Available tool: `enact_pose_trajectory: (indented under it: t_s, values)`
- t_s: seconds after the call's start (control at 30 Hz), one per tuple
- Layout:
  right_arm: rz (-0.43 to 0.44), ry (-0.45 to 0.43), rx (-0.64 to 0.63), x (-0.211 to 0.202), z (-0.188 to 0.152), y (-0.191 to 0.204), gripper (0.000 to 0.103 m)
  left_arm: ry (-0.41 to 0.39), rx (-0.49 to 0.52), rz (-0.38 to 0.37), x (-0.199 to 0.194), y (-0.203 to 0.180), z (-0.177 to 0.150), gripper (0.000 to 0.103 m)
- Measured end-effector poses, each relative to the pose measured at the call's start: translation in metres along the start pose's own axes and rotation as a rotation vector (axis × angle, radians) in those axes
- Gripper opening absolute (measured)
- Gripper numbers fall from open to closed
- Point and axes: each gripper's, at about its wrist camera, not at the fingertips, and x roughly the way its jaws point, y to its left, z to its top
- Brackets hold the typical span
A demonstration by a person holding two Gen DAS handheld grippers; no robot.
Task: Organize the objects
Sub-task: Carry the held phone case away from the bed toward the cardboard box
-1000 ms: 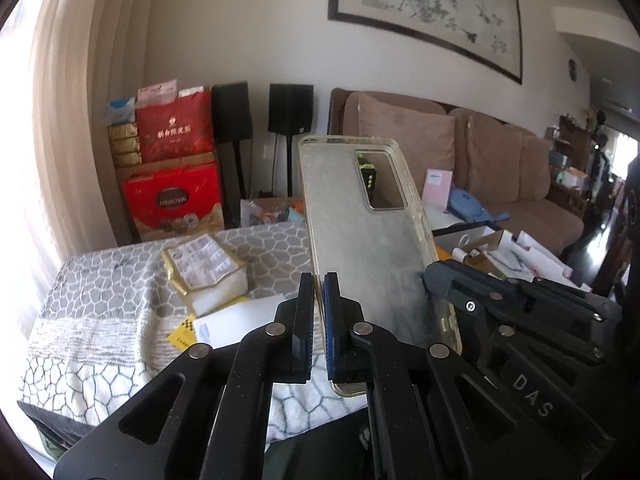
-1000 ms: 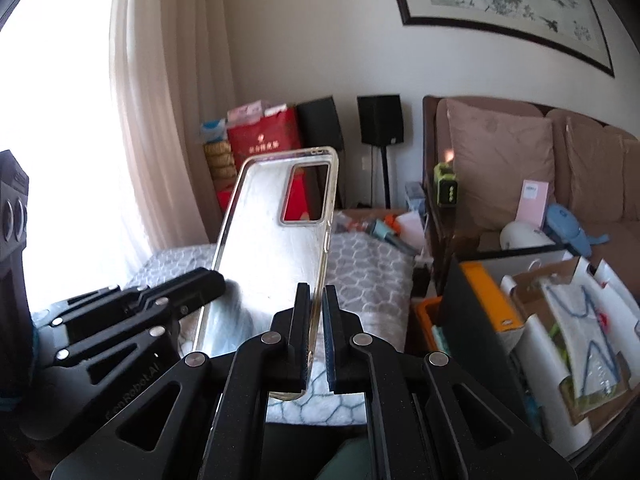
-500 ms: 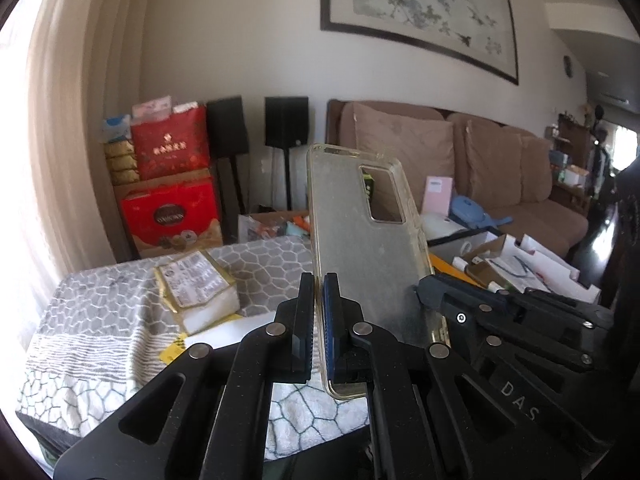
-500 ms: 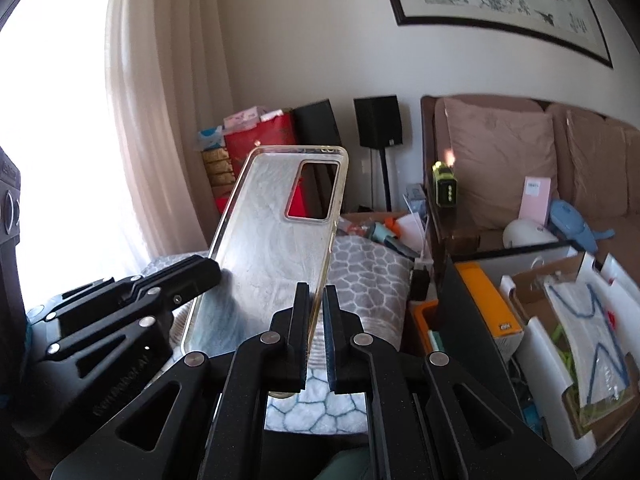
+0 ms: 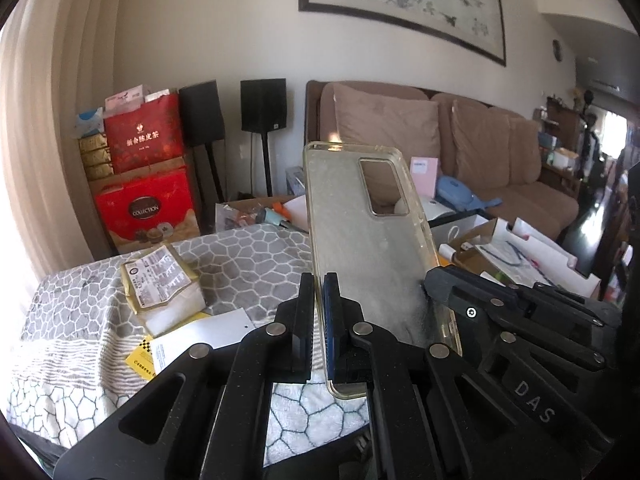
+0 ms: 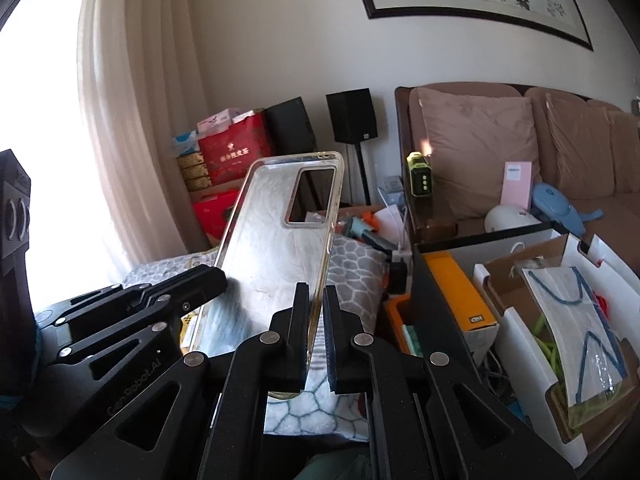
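A clear, yellowed phone case (image 5: pixel 368 240) stands upright in the air above the table, its camera cut-out at the top. My left gripper (image 5: pixel 319 312) is shut on its left edge. In the same view my right gripper (image 5: pixel 434 286) reaches in from the right and grips the case's other edge. From the right wrist, the phone case (image 6: pixel 276 248) leans left, with my right gripper (image 6: pixel 316 320) shut on its right edge. My left gripper (image 6: pixel 212 280) holds the left edge there.
Below lies a table with a grey honeycomb cloth (image 5: pixel 256 264), bearing a gold-wrapped packet (image 5: pixel 160 280) and a white card (image 5: pixel 200 338). Red gift boxes (image 5: pixel 148 208), speakers and a brown sofa (image 5: pixel 480 148) stand behind. Open boxes and bags (image 6: pixel 540 300) crowd the right.
Both grippers have carried the case together a little sideways and lower over the table. The case stays pinched on both edges and upright.
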Motion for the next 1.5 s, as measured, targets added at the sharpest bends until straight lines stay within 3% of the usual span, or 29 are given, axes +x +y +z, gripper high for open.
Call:
enact_pose_trajectory:
  t_s: [0.33, 1.5]
  values:
    - [-0.012, 0.007, 0.019, 0.0, 0.002, -0.009, 0.007, -0.006, 0.044, -0.003, 0.004, -0.011, 0.005, 0.004]
    - [-0.081, 0.003, 0.082, -0.004, 0.007, -0.043, 0.008, -0.022, 0.044, -0.059, 0.016, -0.042, 0.018, 0.004]
